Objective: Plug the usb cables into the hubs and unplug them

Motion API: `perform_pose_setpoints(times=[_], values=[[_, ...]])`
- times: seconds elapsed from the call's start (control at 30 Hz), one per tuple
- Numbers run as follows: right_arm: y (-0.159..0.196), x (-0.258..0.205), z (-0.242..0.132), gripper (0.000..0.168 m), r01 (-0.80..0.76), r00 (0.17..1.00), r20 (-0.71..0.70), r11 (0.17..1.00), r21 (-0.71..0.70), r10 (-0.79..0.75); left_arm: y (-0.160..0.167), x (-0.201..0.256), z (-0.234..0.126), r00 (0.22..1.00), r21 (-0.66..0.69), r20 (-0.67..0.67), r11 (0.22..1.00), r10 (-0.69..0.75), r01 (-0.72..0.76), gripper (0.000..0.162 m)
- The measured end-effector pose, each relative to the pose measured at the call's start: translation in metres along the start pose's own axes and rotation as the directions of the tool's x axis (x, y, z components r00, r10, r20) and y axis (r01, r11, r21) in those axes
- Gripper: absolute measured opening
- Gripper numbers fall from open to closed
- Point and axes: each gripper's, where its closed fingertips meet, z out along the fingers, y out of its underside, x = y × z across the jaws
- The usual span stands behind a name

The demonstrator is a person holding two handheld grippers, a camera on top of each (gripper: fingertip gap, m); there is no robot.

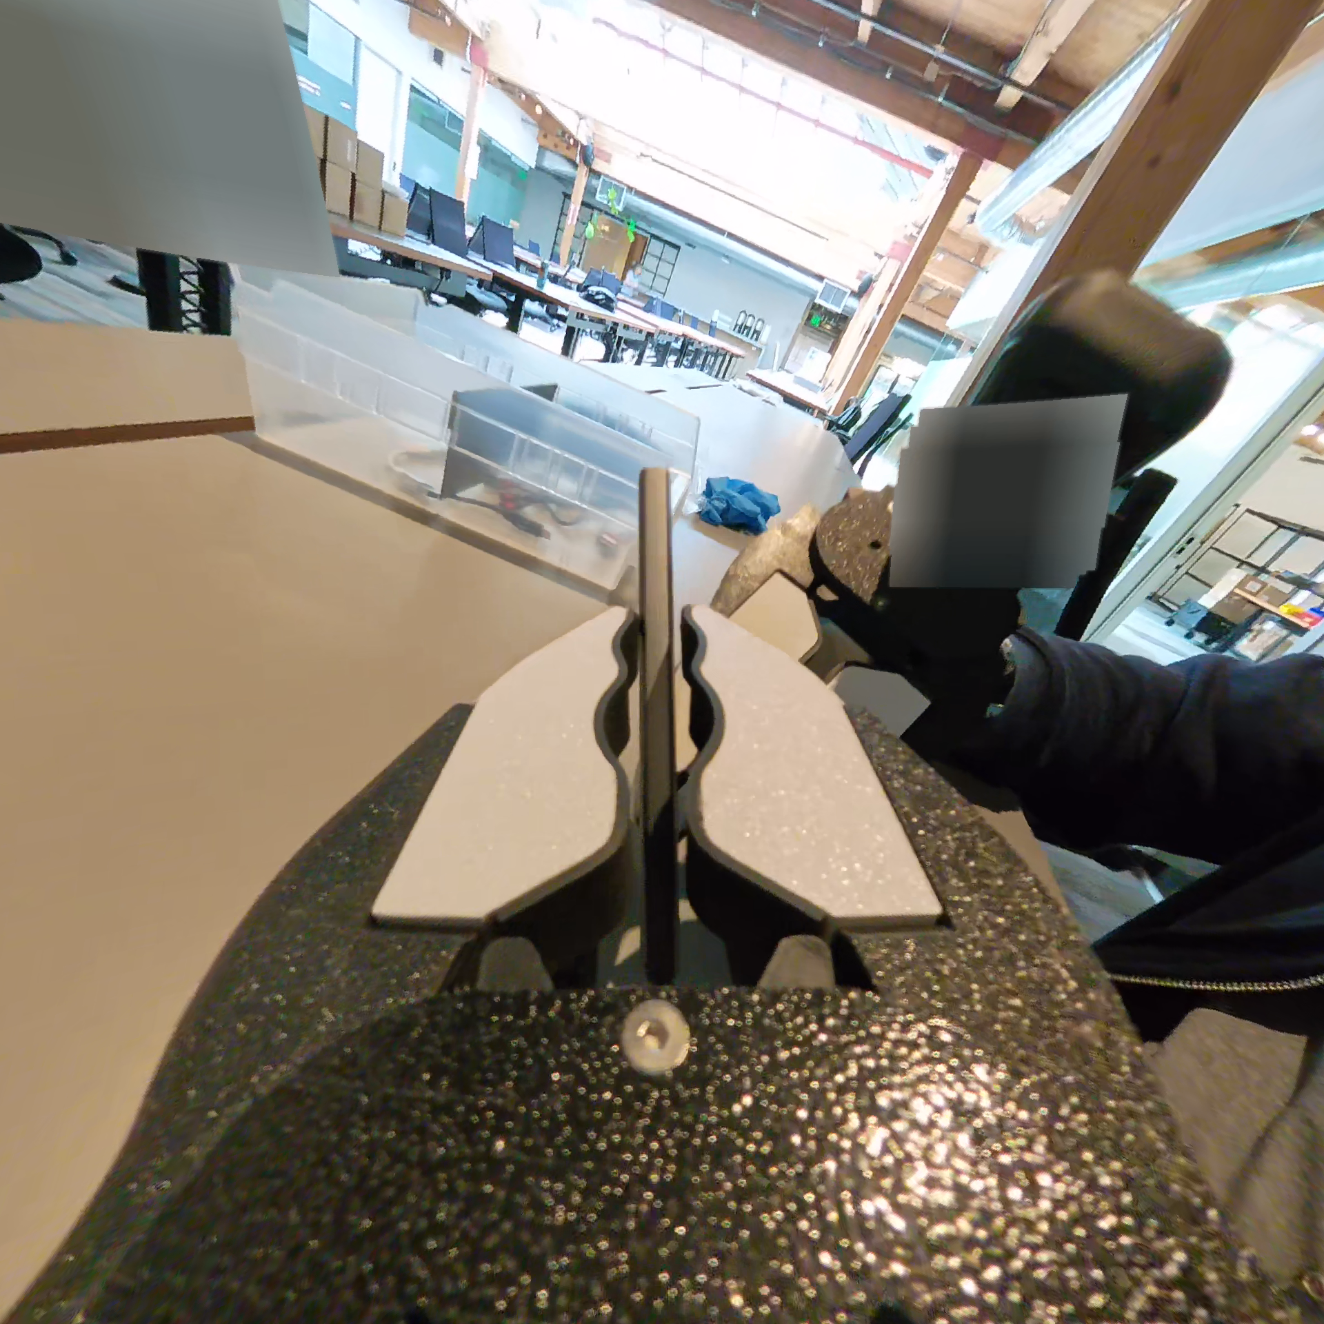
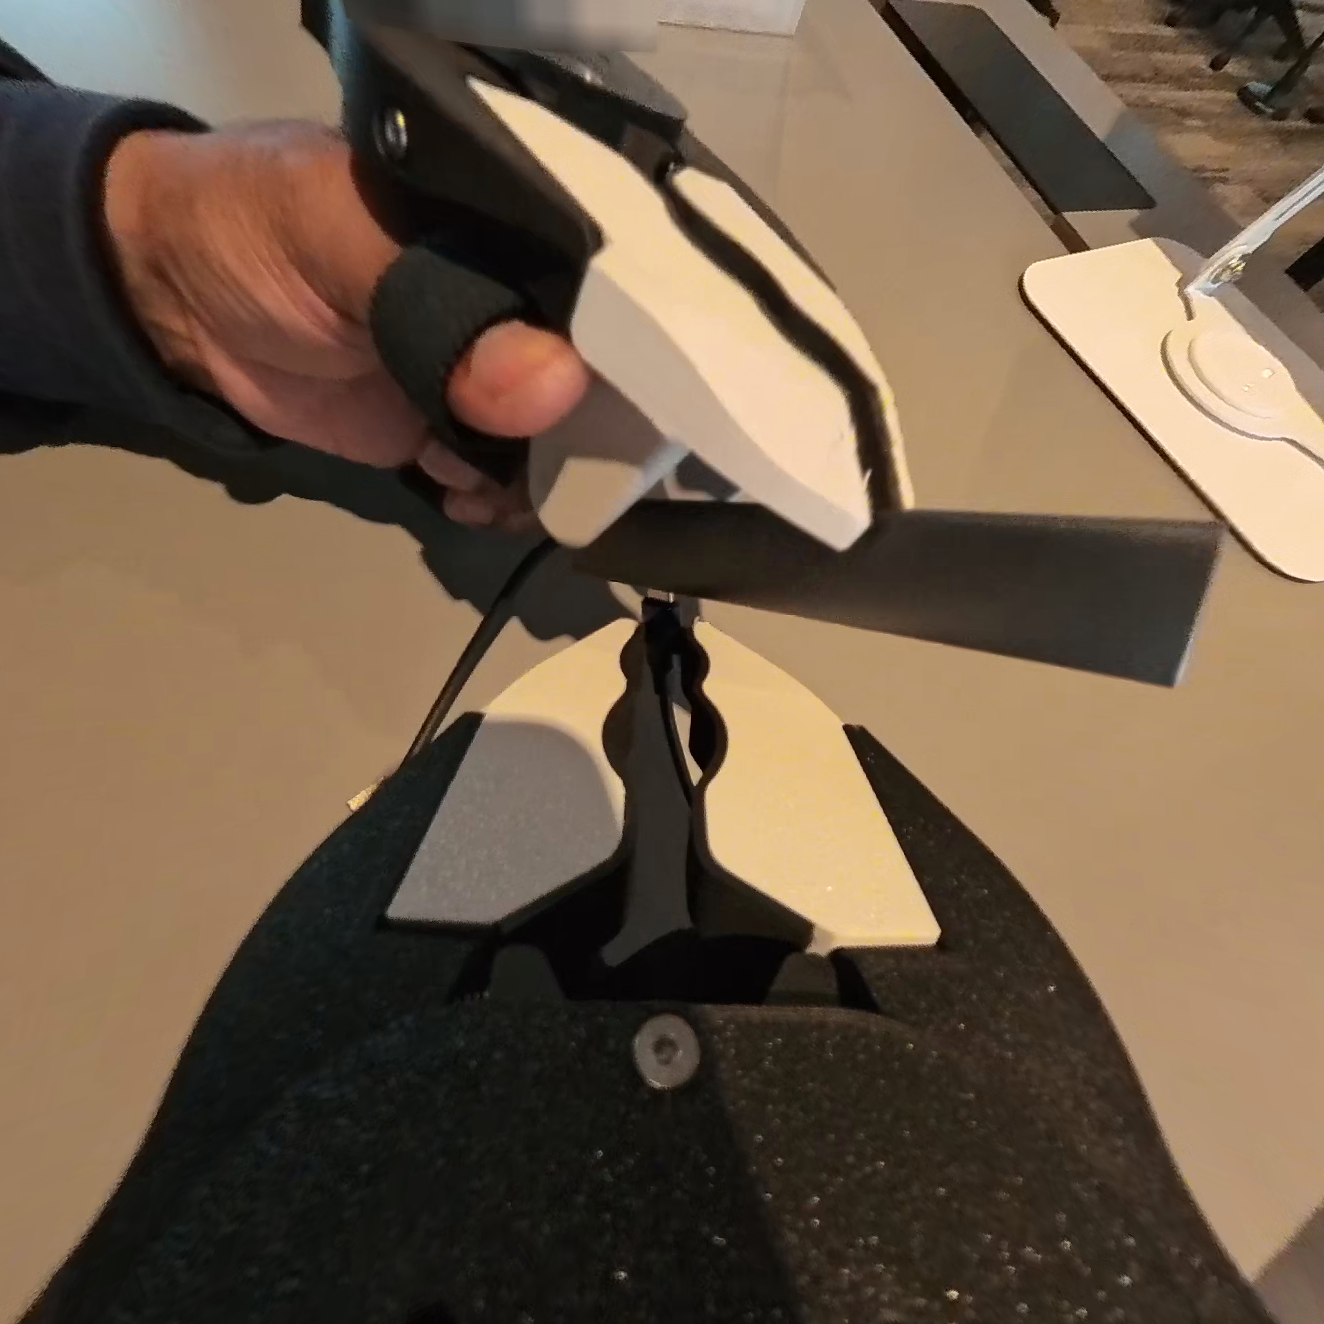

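Here the hub lies crosswise, plug meeting its side

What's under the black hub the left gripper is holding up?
Under the hub sits the right hand-held gripper, shut on a black USB cable whose plug meets the hub's lower edge. Blur hides whether it is seated. Below is bare table.

No readable writing, labels or numbers anywhere.
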Motion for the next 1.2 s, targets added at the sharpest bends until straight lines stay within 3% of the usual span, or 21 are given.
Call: perform_pose_setpoints(times=[0.17,0.43,0.7,0.83,1.07,1.2], values=[[0.002,0.0,0.001,0.009,-0.001,1.0,0.006,1.0,-0.002,0.001,-0.017,0.001,-0.013,0.999,0.038,-0.039,0.999,-0.014,0.016,0.011],[0.0,0.005,-0.002,0.009,0.017,1.0,-0.012,1.0,0.013,-0.017,0.016,-0.01,-0.034,0.999,-0.281,-0.041,0.959,0.031,-0.042,0.018],[-0.003,0.008,-0.005,0.009,0.089,0.994,-0.058,0.996,0.012,-0.088,0.043,-0.009,-0.034,0.997,-0.421,-0.058,0.904,0.052,-0.072,0.02],[-0.002,0.008,-0.005,0.009,0.104,0.993,-0.059,0.995,0.004,-0.103,0.048,-0.006,-0.032,0.992,-0.436,-0.094,0.892,0.087,-0.119,0.011],[0.005,0.004,-0.003,0.008,0.157,0.986,-0.042,0.986,-0.049,-0.159,0.054,-0.002,-0.03,0.976,-0.471,-0.127,0.856,0.175,-0.215,0.01],[0.0,0.008,-0.008,0.009,0.151,0.986,-0.062,0.988,-0.032,-0.153,0.045,0.0,-0.027,0.979,-0.419,-0.115,0.885,0.168,-0.201,0.009]])
